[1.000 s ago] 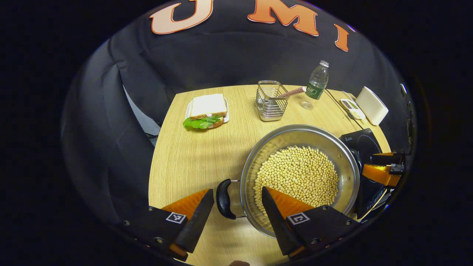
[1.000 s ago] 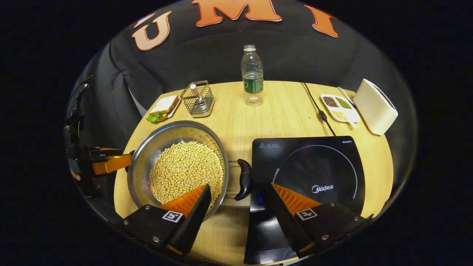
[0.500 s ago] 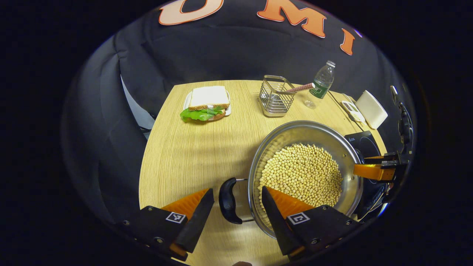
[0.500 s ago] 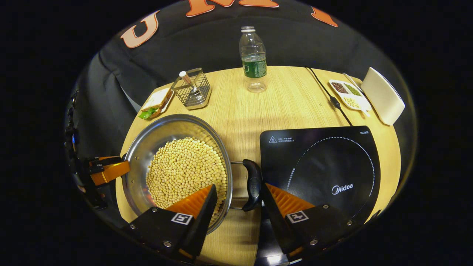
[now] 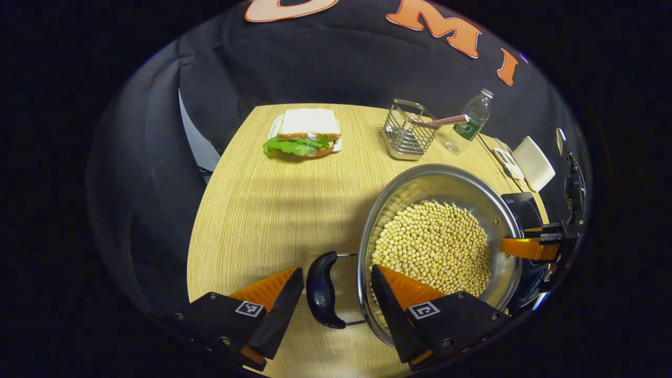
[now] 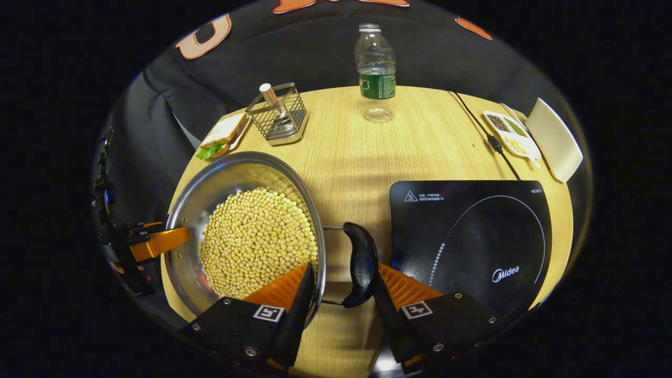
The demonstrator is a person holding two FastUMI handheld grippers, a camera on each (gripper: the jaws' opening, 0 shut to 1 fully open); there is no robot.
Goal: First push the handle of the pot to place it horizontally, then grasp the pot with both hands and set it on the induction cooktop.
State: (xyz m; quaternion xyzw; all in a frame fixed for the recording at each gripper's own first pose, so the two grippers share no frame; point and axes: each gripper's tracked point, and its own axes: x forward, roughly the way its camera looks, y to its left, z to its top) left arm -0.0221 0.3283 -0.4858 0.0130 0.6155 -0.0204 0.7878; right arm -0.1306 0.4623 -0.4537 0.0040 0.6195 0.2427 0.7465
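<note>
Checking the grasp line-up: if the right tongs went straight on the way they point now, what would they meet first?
Probably the pot's black side handle, which sits between the right tongs; depth is uncertain.

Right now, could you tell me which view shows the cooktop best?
The right gripper view: the cooktop lies nearly whole ahead, with its dotted ring, beside the pot. In the left gripper view just a dark corner of the cooktop peeks out past the pot's far rim.
</note>
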